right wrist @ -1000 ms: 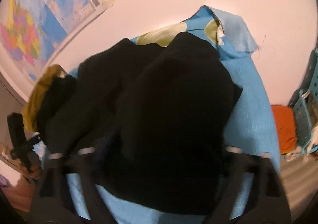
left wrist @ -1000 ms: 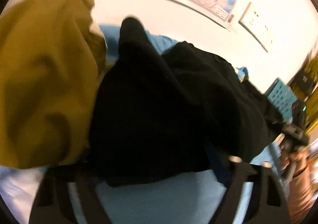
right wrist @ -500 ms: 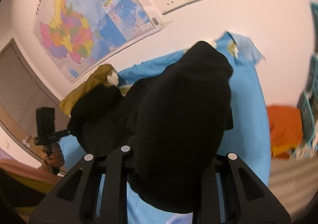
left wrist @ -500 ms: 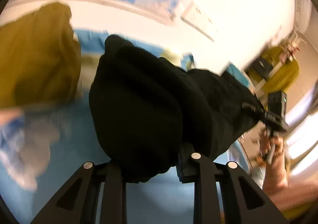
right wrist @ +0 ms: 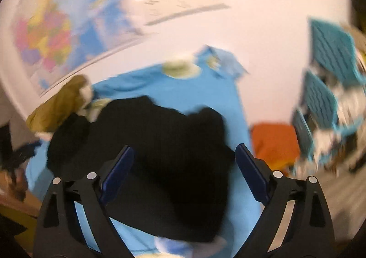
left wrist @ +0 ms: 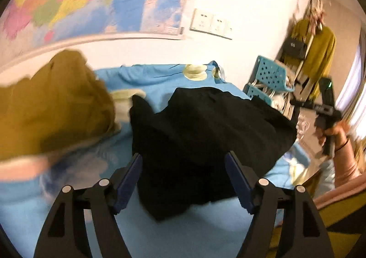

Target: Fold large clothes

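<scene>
A large black garment [left wrist: 205,134] lies crumpled on a blue sheet [left wrist: 146,79] that covers the table. It also shows in the right wrist view [right wrist: 160,143]. My left gripper [left wrist: 184,157] is open and empty, above the near edge of the garment. My right gripper [right wrist: 184,150] is open and empty, above the garment from the other side. The right gripper also shows at the far right of the left wrist view [left wrist: 324,107], held in a hand.
An olive-yellow garment [left wrist: 50,107] is heaped at the left of the sheet, also seen in the right wrist view [right wrist: 59,104]. Blue plastic baskets [right wrist: 324,88] and an orange cloth [right wrist: 274,143] stand right of the table. A map hangs on the wall [left wrist: 91,1].
Both grippers were shut on the black garment and lifting it. They have opened and let it drop onto the sheet, and both have pulled back and up.
</scene>
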{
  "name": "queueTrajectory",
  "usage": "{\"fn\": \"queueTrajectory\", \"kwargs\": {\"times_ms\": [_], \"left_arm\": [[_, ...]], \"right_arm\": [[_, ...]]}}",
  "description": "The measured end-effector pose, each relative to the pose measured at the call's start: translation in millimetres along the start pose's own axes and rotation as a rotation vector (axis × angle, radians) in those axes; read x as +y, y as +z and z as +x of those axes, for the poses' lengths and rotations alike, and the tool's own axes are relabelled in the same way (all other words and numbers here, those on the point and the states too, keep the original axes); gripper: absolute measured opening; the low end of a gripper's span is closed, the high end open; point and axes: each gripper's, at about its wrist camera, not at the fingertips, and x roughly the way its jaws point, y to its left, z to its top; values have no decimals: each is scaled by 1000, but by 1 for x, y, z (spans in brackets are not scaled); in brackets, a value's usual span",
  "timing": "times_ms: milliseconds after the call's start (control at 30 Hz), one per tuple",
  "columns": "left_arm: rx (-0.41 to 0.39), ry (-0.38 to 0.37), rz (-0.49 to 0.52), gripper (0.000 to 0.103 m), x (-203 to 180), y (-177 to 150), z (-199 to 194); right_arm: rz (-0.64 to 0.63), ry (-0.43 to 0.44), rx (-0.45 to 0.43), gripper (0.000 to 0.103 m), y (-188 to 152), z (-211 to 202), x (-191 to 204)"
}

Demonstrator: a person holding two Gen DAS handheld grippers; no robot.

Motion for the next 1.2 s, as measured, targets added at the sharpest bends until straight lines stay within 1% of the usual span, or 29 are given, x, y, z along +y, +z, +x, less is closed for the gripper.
{"fn": "queueTrajectory", "kwargs": {"times_ms": [67,100,200,233,267,333,367,400,433,467,500,533,633,667,700,733,800,833,867,900,933,967,1000,1033,1067,1100,1133,1167,1200], "left_arm": [[-4,6,11,74,-2,6,5],[14,8,21,74,-5,11,13],[58,7,66,74,-16,15,39],[76,-13,84,71,-20,16,51],[88,-19,94,68,-22,19,62],[126,14,124,48,-23,15,82],[144,47,145,42,-25,15,94],[150,72,152,31,-23,16,101],[153,76,147,23,-21,18,105],[151,65,133,18,-19,21,108],[145,45,115,10,-16,25,110],[137,32,95,6,-13,31,111],[84,49,105,5,-17,50,109],[65,36,97,5,-17,57,106],[61,12,85,5,-16,61,105],[68,-5,87,5,-15,62,104],[82,-4,99,7,-15,57,103],[90,-16,102,12,-14,54,102],[102,-31,103,13,-12,49,102],[111,-36,103,18,-11,46,102],[116,-34,104,26,-10,44,103],[125,-29,100,32,-8,42,104],[136,-39,91,41,-7,41,106],[143,-52,85,42,-7,40,107],[148,-51,87,42,-8,39,110],[151,-33,95,36,-10,39,113],[159,-33,96,24,-11,39,116],[161,-40,90,16,-11,39,116],[149,-47,78,8,-10,42,115]], "right_arm": [[-68,35,31,89,3,16,22],[-101,56,52,88,3,28,33],[-195,50,140,86,0,80,66],[-216,42,164,85,-1,95,72],[-228,28,181,81,-4,103,76],[-258,-8,220,67,-9,127,82],[-256,13,235,45,-10,134,82],[-239,35,247,13,-9,138,81],[-242,37,248,3,-11,136,83],[-237,47,240,0,-9,134,83],[-221,59,221,0,-5,129,82],[-204,55,182,0,2,120,79],[-167,67,75,0,24,94,74],[-157,74,52,1,31,86,72],[-147,69,50,2,35,84,70],[-145,68,64,6,37,85,69],[-160,65,97,73,32,91,71],[-181,59,110,81,28,95,74],[-210,53,141,81,24,104,79],[-226,45,166,79,21,114,83],[-234,45,201,78,16,125,87],[-243,46,240,78,12,138,91],[-257,18,269,75,7,150,94],[-271,1,274,68,2,156,96],[-276,19,276,46,0,159,97],[-267,40,269,31,1,158,97],[-278,27,257,7,1,154,98],[-272,43,244,2,4,148,97],[-248,65,230,2,7,142,93]]}}
